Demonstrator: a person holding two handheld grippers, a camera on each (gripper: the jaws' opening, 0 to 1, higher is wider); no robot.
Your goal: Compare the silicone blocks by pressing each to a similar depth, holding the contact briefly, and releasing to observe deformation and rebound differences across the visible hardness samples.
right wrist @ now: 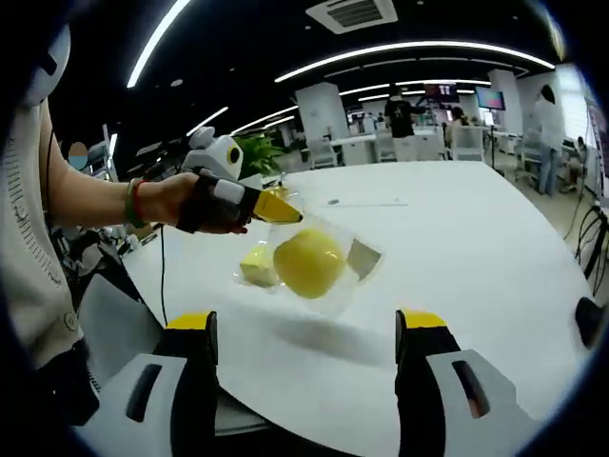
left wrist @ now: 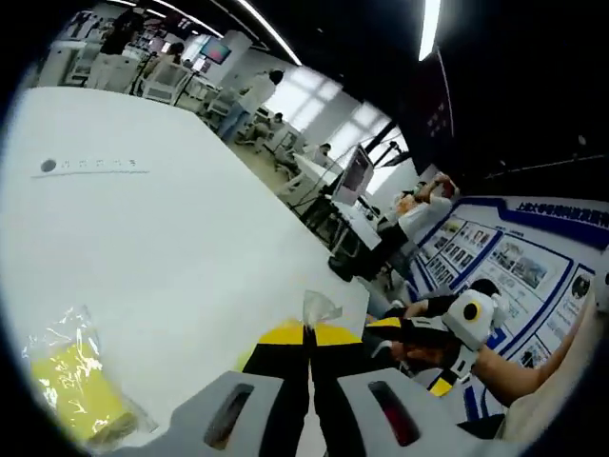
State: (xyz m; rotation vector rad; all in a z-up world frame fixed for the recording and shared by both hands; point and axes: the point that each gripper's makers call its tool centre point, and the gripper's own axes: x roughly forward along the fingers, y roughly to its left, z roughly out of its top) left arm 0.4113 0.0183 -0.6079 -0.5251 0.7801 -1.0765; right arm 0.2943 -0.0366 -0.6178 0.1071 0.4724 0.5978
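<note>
White surface (right wrist: pixel 495 248); left claw (right wrist: pixel 276 209) pinches clear bag (right wrist: pixel 314 262) of blocks aloft, ahead of wide right claw (right wrist: pixel 304 328). Yellow block (left wrist: pixel 76 390) lies bagged, left.

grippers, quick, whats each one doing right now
Left tongs: shut on the top of a clear bag of yellow blocks, lifted off the white table.
Right tongs: open, holding nothing.

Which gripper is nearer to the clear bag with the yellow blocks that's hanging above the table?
Left. The left gripper has its fingers pinched on the top edge of the clear bag, holding it up. The right gripper is open, short of the bag, not touching it.
</note>
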